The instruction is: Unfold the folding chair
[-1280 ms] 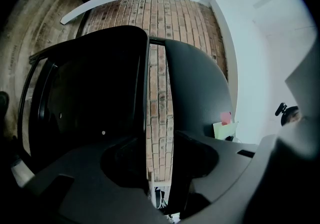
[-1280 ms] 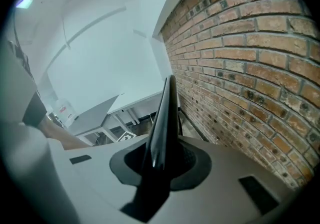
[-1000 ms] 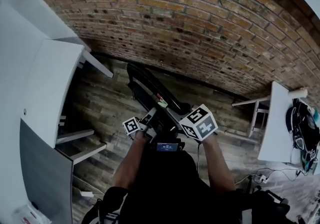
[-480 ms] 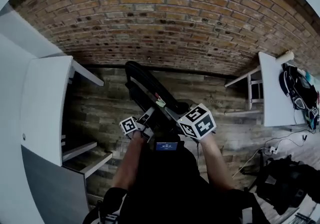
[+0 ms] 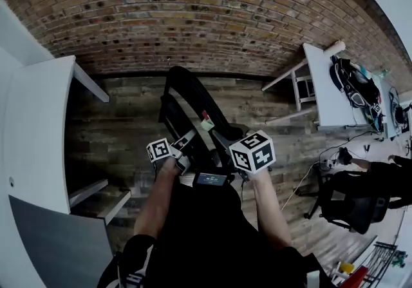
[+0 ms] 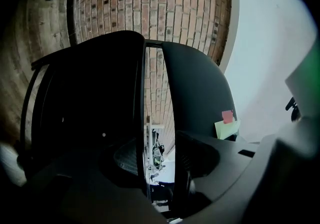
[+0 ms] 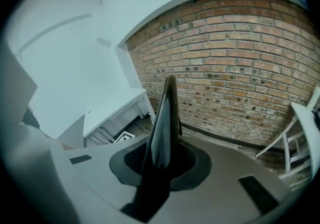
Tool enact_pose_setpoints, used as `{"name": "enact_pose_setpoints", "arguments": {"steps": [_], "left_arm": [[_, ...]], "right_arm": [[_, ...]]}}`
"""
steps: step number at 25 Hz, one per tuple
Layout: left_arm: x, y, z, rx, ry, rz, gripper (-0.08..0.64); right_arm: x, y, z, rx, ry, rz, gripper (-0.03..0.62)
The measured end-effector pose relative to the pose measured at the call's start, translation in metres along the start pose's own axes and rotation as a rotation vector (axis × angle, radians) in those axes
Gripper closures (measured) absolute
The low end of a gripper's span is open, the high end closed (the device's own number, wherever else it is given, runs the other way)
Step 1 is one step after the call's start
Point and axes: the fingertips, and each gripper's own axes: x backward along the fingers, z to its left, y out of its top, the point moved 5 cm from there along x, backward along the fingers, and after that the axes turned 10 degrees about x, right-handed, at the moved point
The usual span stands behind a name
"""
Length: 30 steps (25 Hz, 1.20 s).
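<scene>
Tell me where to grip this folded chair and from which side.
Take the folding chair by the thin near edges of its two black panels, coming from the person's side, one gripper on each. The panels stand close together and edge-on to the person, slim enough for the jaws: the right gripper is shut on one such edge. Pulling them apart likely opens it.

I'd call this a studio-type office, bare brick wall (image 5: 212, 16) on the far side, wood plank floor (image 5: 129, 125), white desk left (image 5: 35, 132), another white desk right (image 5: 325, 96), bags (image 5: 353, 86) dumped on it, cables (image 5: 325, 164) trailing near right
</scene>
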Motion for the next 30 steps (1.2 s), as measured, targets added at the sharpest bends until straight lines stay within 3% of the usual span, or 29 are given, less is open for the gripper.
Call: {"name": "enact_pose_setpoints", "arguments": {"steps": [11,30], "left_arm": [[0.004,-0.023,0.019,0.038,0.077,0.058,0.362],[-0.080,-0.047,0.054,-0.018,0.204,0.357,0.360]], "right_arm": [[0.013,-0.032,0.011,-0.104,-0.093,-0.005,0.517],[0.037,-0.089,-0.025,-0.362,-0.366,-0.057,0.517]]}}
